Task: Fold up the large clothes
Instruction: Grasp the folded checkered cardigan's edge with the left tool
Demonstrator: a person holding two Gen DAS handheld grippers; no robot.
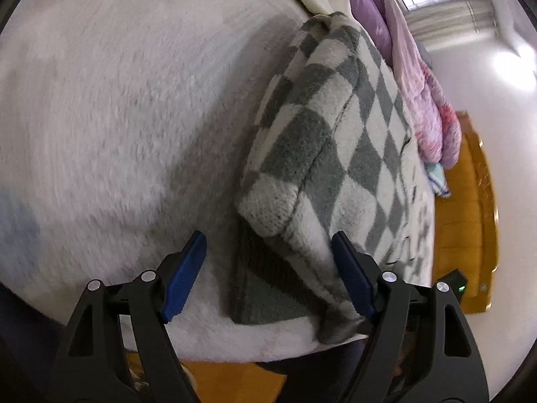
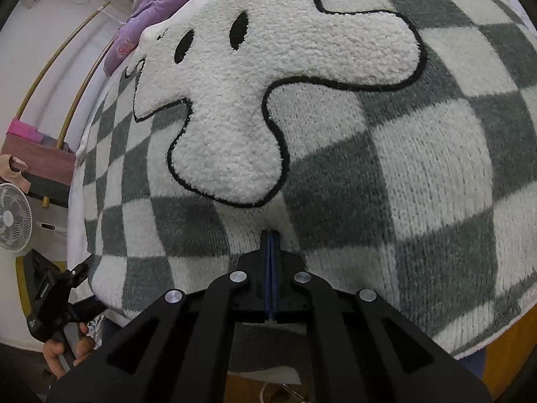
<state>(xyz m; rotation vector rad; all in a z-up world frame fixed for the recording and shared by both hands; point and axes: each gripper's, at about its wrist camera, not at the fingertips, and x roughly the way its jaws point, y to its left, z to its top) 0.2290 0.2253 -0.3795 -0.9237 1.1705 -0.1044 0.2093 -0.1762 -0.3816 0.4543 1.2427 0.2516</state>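
A grey-and-white checkered sweater [image 1: 339, 141] lies on the white fluffy bed cover [image 1: 110, 127], one sleeve folded over its body. The sleeve's cuff [image 1: 268, 208] points at my left gripper [image 1: 268, 236], which is open with its blue pads either side of the sleeve's end. The right pad [image 1: 352, 272] lies against the fabric. In the right wrist view the sweater's front [image 2: 419, 174] with a white fleecy cartoon patch [image 2: 255, 100] fills the frame. My right gripper [image 2: 270, 235] is shut, its tips resting on the knit below the patch, with nothing visible between the pads.
Purple and pink quilts [image 1: 419, 94] are piled along the sweater's far side. An orange wooden bed frame [image 1: 466, 208] borders the cover. A white fan [image 2: 13, 216] stands at the left. A person's hand [image 2: 63, 349] holds the other gripper's handle beside the bed's near edge.
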